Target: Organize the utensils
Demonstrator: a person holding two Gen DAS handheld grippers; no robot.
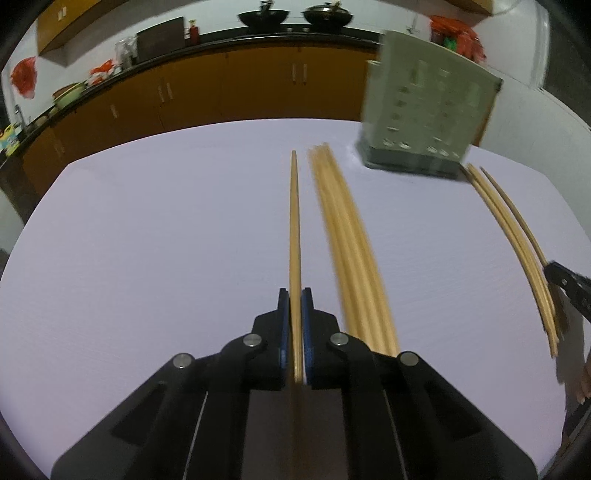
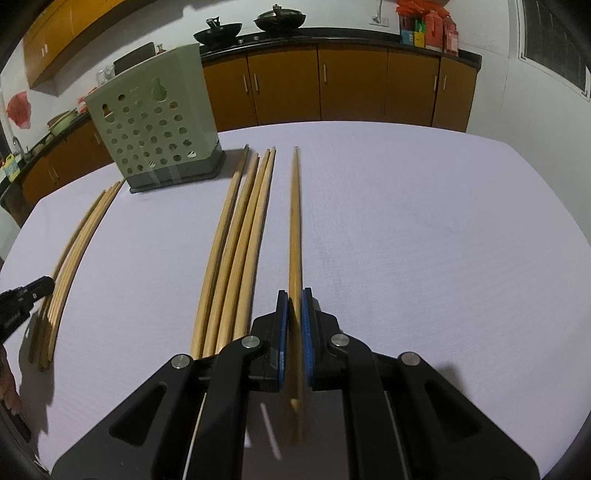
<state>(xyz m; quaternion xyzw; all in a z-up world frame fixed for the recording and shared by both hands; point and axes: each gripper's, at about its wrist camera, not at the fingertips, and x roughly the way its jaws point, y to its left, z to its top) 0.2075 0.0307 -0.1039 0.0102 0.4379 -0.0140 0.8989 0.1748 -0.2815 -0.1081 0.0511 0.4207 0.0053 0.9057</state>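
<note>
Fingers of both grippers pinch one chopstick apiece above the white table (image 2: 424, 221).

Left gripper (image 1: 294, 295) has its blue pads closed on a single chopstick (image 1: 294, 229) pointing far; right gripper (image 2: 294, 297) likewise clamps its own chopstick (image 2: 295, 221). Far across the table stands the green perforated holder (image 2: 155, 125), upright on a dark base. Between the grippers lies a bundle of loose chopsticks (image 2: 236, 251); a second bundle (image 2: 70, 258) lies left of the holder, beside the left gripper. Dark woks (image 2: 251, 26) sit on the far counter.
</note>
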